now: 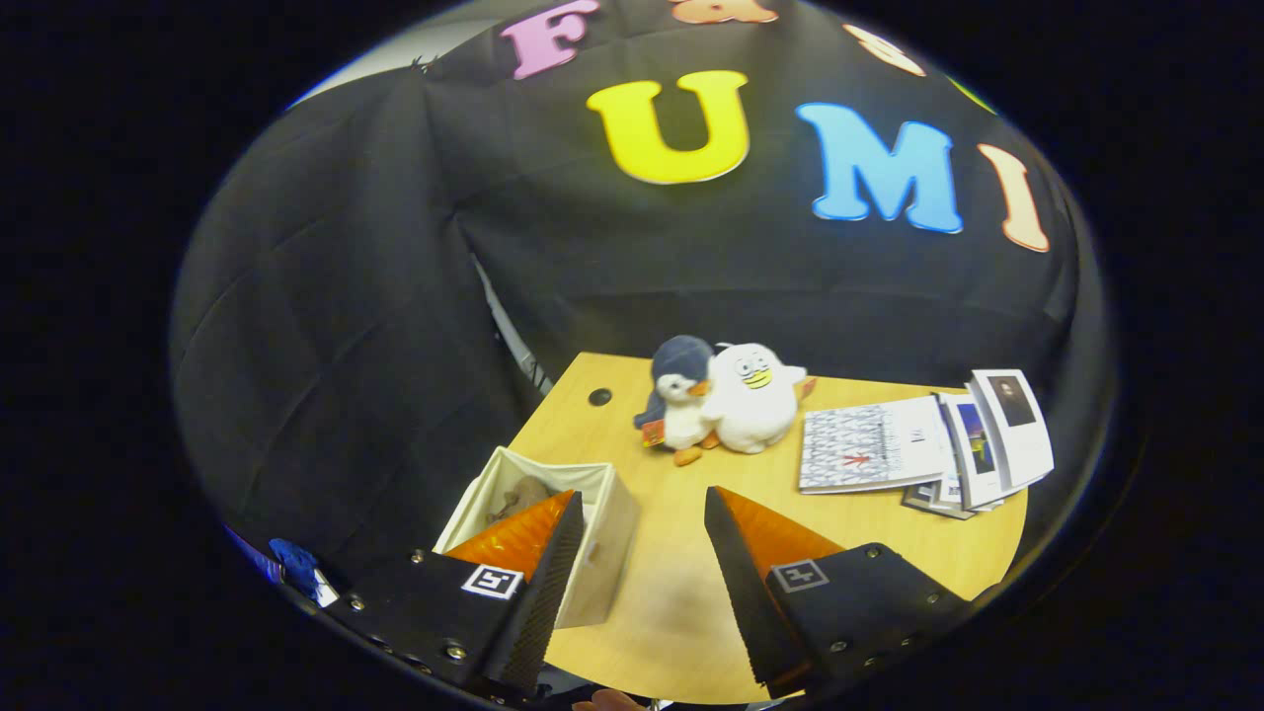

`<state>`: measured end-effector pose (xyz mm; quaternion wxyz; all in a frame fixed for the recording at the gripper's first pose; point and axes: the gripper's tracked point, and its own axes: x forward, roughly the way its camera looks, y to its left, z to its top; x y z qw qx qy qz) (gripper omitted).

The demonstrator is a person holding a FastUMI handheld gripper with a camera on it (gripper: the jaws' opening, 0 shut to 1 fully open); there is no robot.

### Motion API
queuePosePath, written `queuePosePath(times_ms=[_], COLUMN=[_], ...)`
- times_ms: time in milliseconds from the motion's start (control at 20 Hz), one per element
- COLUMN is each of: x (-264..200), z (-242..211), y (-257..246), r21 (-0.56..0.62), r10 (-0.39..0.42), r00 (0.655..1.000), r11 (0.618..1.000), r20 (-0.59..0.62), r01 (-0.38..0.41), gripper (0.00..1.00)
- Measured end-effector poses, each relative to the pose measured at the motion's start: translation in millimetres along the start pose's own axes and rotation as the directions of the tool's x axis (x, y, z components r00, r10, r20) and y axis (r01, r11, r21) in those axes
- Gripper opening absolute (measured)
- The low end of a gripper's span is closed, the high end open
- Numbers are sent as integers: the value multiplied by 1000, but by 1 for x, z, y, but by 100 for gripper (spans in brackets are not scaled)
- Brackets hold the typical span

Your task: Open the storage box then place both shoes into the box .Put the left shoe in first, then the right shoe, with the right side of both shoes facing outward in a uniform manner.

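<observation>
A pale fabric storage box (602, 533) stands open-topped on the wooden table (691, 612), partly behind my left finger (538, 553). Inside it lies a brownish-grey shape (518, 497), likely a shoe, only partly visible. My gripper (640, 509) hovers above the table with its fingers spread wide apart and nothing between them. The box sits to the left of the gap, and bare tabletop shows between the fingers.
Two plush toys, a dark penguin (679, 395) and a white one (755, 395), sit beyond the fingers at the table's back. A stack of booklets and cards (923, 444) lies to the right. A cable hole (599, 397) marks the back left corner.
</observation>
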<state>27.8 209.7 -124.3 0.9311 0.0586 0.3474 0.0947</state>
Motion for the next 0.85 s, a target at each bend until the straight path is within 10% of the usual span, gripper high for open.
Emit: queuePosePath(times_ms=[400, 850], x=[-98, -128], z=[43, 72], y=[-149, -182], r21=[32, 63], r10=[-259, -336], r00=[911, 773], r11=[964, 931], r20=[321, 538], r01=[263, 360], gripper=[77, 91])
